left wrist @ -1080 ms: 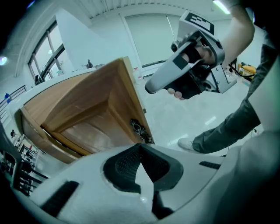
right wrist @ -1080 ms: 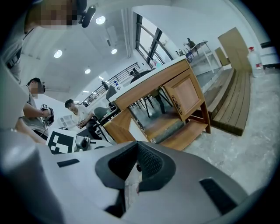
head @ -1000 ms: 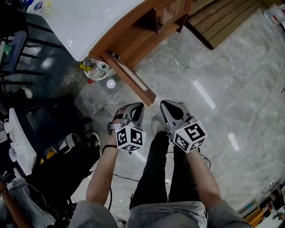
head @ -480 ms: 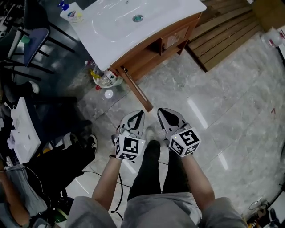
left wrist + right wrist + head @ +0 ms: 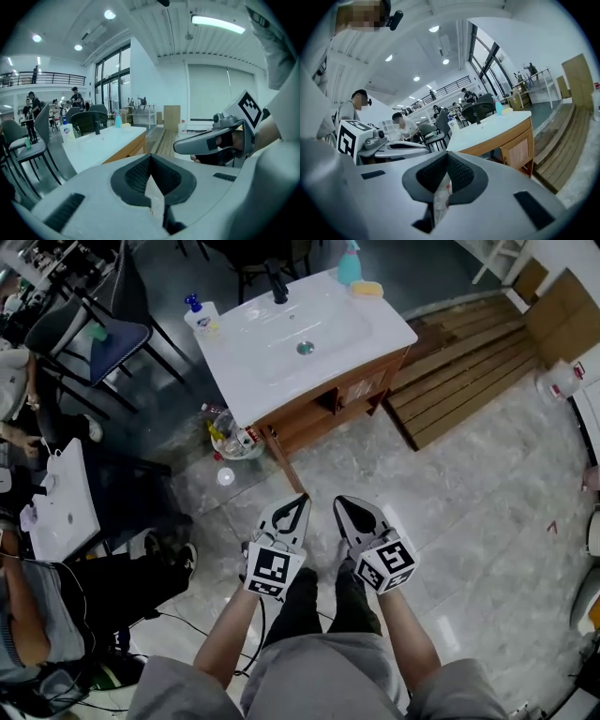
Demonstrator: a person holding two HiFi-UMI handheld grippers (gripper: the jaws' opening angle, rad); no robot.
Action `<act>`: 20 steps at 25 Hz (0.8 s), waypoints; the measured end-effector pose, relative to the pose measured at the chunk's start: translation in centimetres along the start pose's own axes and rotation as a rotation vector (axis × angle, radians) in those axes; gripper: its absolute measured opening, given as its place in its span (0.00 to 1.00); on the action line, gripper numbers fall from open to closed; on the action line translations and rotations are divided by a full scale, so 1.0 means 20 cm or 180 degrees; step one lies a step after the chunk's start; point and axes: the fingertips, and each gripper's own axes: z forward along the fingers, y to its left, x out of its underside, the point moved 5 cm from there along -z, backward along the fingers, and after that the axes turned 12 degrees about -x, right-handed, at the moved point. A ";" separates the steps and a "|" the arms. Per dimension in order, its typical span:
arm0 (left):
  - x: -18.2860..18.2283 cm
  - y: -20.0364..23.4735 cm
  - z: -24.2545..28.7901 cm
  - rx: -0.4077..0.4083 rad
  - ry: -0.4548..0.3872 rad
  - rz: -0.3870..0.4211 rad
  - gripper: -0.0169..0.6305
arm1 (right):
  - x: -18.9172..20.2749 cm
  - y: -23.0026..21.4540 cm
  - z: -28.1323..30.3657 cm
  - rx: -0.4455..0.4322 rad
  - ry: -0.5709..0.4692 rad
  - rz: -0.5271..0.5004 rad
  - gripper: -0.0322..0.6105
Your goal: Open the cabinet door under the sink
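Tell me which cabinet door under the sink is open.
The door nearest the left gripper, swung out and seen edge-on; the pale-panelled door sits flush and shut.

Wood cabinet (image 5: pixel 349 396), glossy white basin (image 5: pixel 272 357), polished floor (image 5: pixel 469 493).

Grey marbled floor tiles (image 5: pixel 469 521) are glossy, with pale streaks of reflected light. To the upper left, the floor turns to a darker sheen (image 5: pixel 169 418). A slatted wooden platform (image 5: pixel 469 381) lies on the tiles at the upper right, and a brown board (image 5: pixel 562 301) stands just past it. Dark-framed chairs (image 5: pixel 103 334) are grouped at the upper left, and a white worktop (image 5: pixel 66 507) sits at the left edge. The left gripper view shows a white wall (image 5: pixel 154 79) beside tall dark-framed windows (image 5: pixel 110 84) and a mezzanine railing (image 5: pixel 47 77) far off. Overhead are round ceiling lights (image 5: pixel 110 15) and a lit fluorescent tube (image 5: pixel 218 23).
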 end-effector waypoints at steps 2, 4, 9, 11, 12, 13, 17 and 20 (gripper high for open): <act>-0.12 -0.02 -0.04 -0.0024 -0.0107 0.0030 0.04 | -0.11 0.04 -0.04 -0.0037 -0.0032 -0.0103 0.06; -0.22 -0.02 -0.07 -0.0047 -0.0198 0.0046 0.04 | -0.21 0.07 -0.06 -0.0078 -0.0064 -0.0199 0.06; -0.46 -0.06 -0.15 -0.0039 -0.0452 0.0171 0.04 | -0.44 0.17 -0.11 -0.0178 -0.0195 -0.0438 0.06; -0.57 -0.07 -0.18 -0.0064 -0.0592 0.0170 0.04 | -0.56 0.21 -0.13 -0.0203 -0.0287 -0.0574 0.06; -0.62 -0.07 -0.19 -0.0092 -0.0661 0.0188 0.04 | -0.61 0.22 -0.14 -0.0207 -0.0335 -0.0640 0.06; -0.67 -0.07 -0.21 -0.0130 -0.0723 0.0232 0.04 | -0.66 0.24 -0.16 -0.0209 -0.0380 -0.0701 0.06; -0.84 -0.06 -0.26 -0.0200 -0.0961 0.0297 0.04 | -0.84 0.30 -0.20 -0.0253 -0.0515 -0.0930 0.06; -0.93 -0.03 -0.29 -0.0206 -0.1096 0.0118 0.04 | -0.92 0.34 -0.22 -0.0269 -0.0567 -0.1056 0.06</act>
